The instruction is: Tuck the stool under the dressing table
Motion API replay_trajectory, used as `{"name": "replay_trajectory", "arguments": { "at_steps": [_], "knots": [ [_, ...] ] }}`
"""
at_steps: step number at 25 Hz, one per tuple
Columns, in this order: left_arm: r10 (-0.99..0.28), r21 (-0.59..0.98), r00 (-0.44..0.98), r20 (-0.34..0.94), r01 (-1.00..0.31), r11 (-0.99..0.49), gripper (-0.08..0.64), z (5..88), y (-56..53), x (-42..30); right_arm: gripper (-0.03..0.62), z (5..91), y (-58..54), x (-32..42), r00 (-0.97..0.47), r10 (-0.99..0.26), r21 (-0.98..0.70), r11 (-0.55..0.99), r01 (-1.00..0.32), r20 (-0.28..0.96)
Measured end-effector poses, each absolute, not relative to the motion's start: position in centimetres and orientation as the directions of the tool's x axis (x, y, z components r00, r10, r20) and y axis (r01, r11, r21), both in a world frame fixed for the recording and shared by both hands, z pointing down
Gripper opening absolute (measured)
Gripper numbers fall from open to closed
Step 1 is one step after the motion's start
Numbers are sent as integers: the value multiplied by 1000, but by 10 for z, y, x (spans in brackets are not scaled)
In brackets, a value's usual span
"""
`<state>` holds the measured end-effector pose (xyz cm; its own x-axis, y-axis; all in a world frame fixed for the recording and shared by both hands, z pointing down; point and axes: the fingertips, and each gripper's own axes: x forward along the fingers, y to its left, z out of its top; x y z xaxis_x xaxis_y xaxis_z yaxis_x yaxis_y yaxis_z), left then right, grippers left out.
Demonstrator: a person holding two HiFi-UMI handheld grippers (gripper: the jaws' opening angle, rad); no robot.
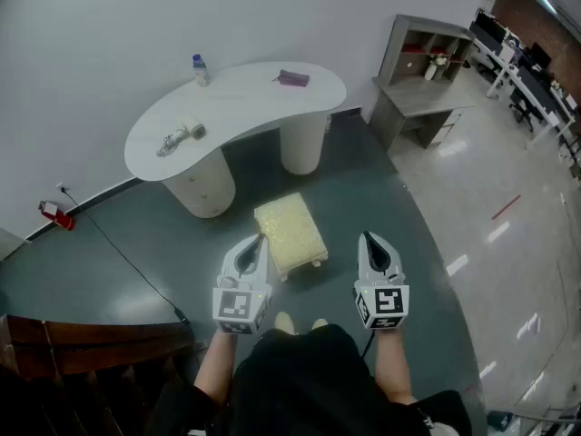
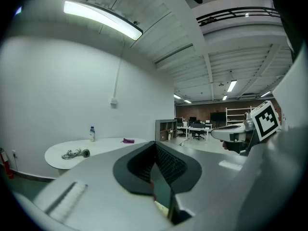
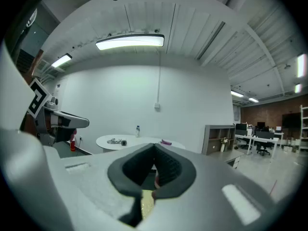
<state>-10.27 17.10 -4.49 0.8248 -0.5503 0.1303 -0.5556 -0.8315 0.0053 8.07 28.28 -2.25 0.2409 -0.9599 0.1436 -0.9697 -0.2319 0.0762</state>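
White shells side by side: we hold the left gripper [image 1: 260,242] and the right gripper [image 1: 367,238] out ahead of us on forearms that reach forward from our body. Both are close to level, with their noses tipped only slightly down. They run roughly parallel and aim toward the dressing table [image 1: 243,105].

In each gripper view the dark ribbed pads meet along a single seam. Both pairs of jaws are pressed together, with nothing caught between them. Neither gripper touches anything.

We see the stool [image 1: 290,228], with its pale yellow cushioned top, standing on the grey-green floor [image 1: 127,243] in front of us and lower than the grippers. In the head view it sits between the lines of the two grippers but closer to the left one, its near left corner just beside that gripper's nose. The right gripper is well clear of it. A sliver of the yellow top shows under the closed jaws in each gripper view.

The stool is out in the open, short of the white curved tabletop and facing the gap between the two round pedestals [image 1: 201,185]. On the tabletop are a small bottle [image 1: 200,69], a purple pouch [image 1: 293,78] and a loose bundle of cable [image 1: 174,141].
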Motion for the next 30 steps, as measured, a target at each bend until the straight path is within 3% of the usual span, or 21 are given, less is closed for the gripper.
{"name": "replay_trajectory", "arguments": {
  "at_steps": [30],
  "knots": [
    [-527,24,839,136,-534,-845,8,-30,129,-113,0,-24,242,71,270,-952,50,-265,-963,145]
  ]
}}
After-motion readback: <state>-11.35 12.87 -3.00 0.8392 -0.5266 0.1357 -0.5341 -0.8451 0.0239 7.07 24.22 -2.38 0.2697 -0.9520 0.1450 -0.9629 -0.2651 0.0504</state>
